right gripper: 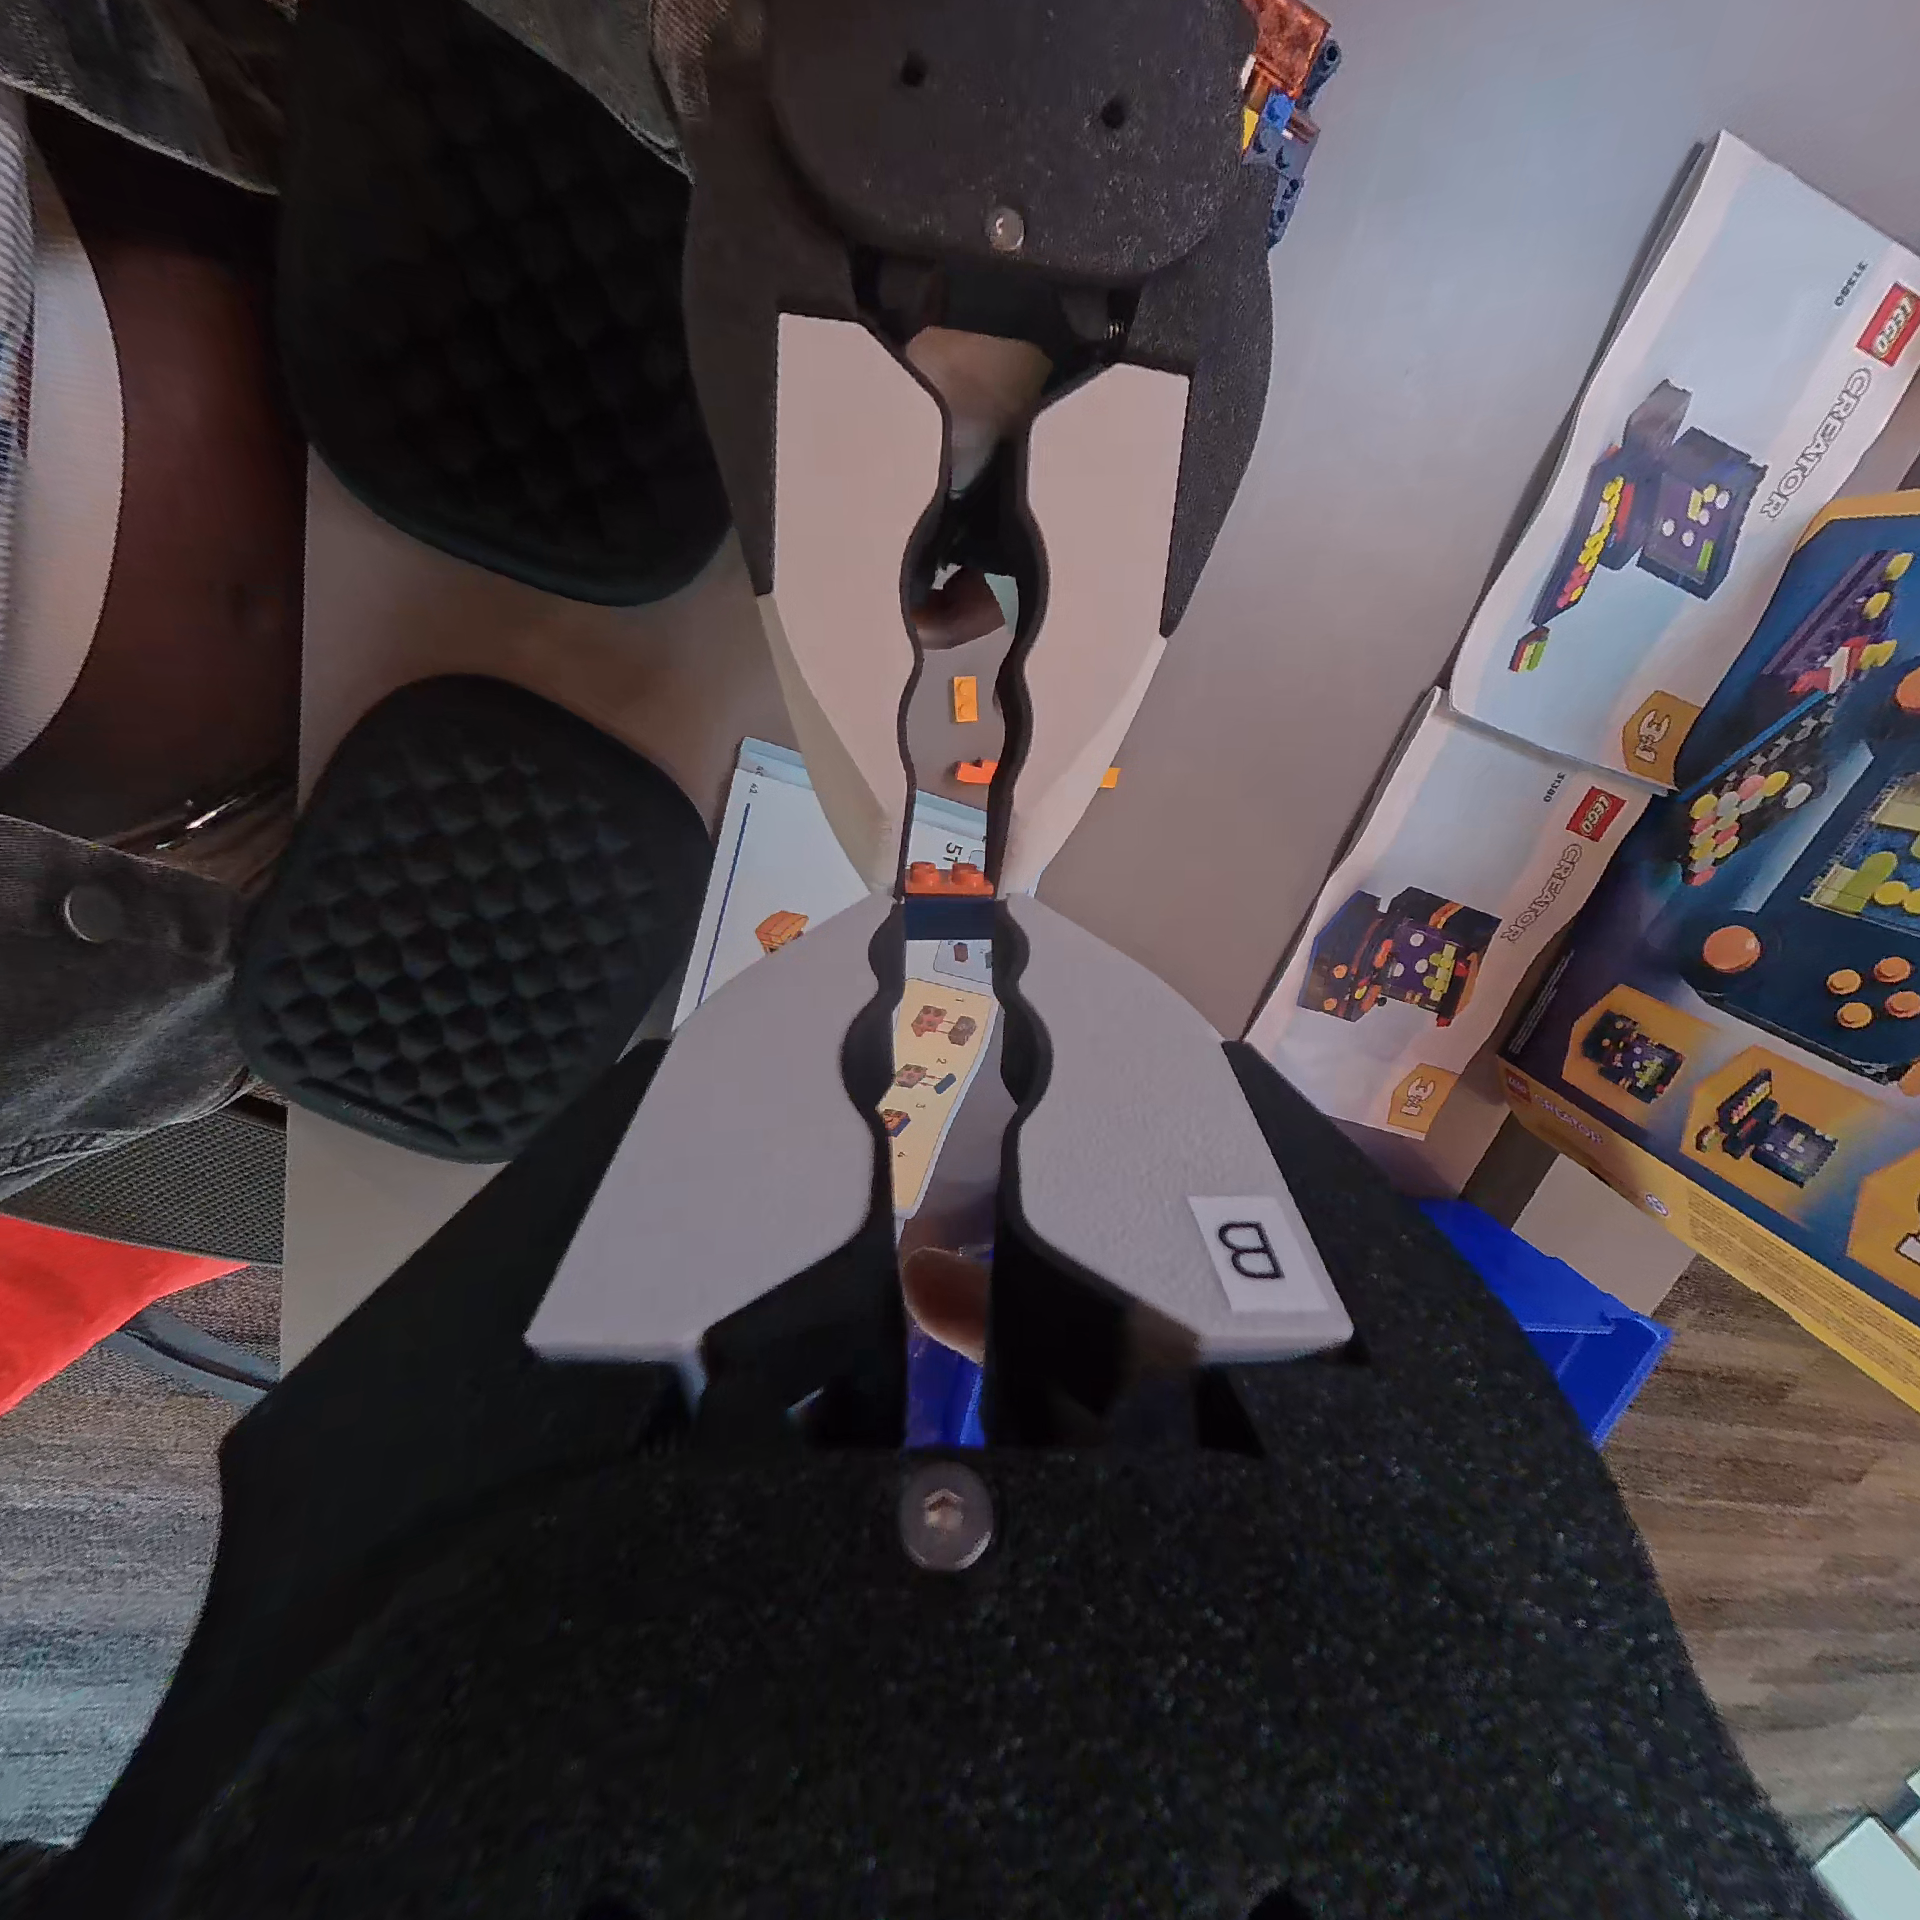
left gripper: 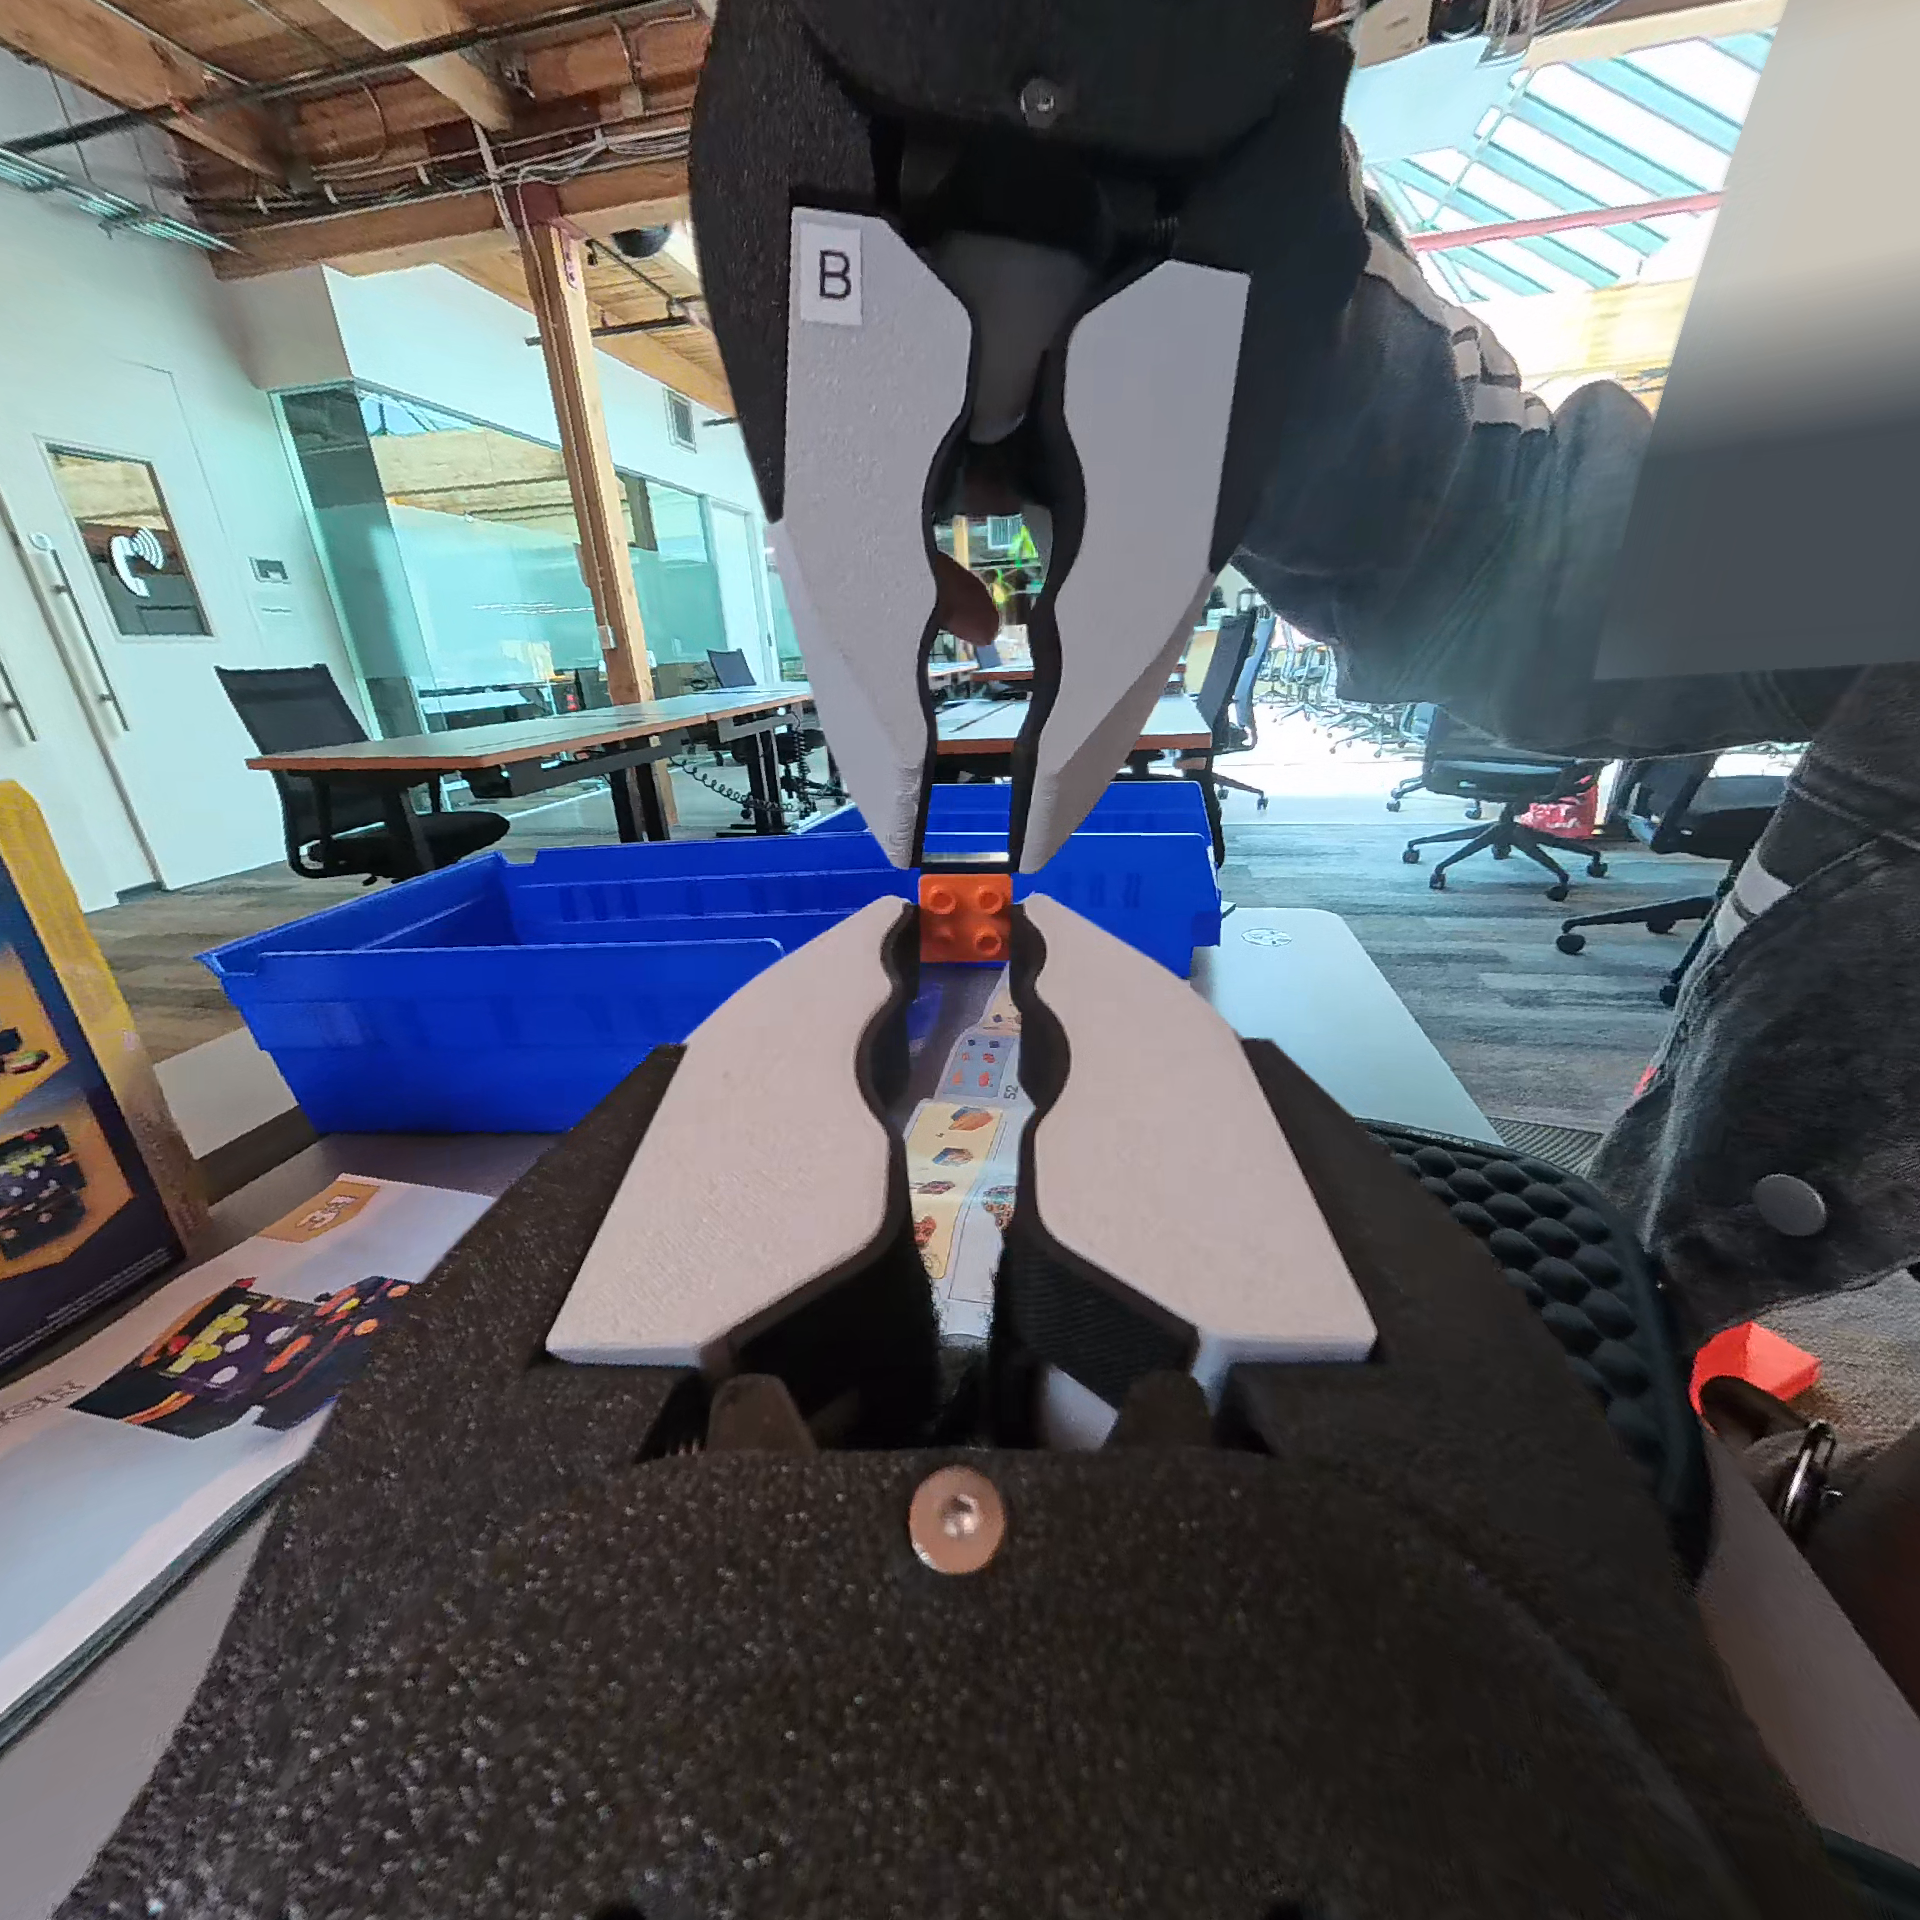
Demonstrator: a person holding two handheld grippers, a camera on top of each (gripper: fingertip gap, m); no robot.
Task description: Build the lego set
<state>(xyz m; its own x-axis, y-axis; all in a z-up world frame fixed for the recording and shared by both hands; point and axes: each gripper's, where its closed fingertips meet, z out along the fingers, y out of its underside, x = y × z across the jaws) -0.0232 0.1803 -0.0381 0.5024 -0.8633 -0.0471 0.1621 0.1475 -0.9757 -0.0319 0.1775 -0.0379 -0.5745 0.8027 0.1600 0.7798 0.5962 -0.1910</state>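
Note:
In the left wrist view my left gripper is shut on an orange two-by-two studded brick, with both pads pressing its sides. My right gripper comes down from above, tip to tip with it. In the right wrist view my right gripper is shut on a small dark blue piece. The left gripper meets it from above with the orange brick. The orange brick and the blue piece touch edge to edge, held above an open instruction booklet.
Blue plastic bins stand behind the grippers. Two more booklets and a toy set box lie to the side. Loose orange pieces lie on the grey table. Black padded cushions and a person's sleeve are close. Both grippers' tips are close together, under 4 cm apart.

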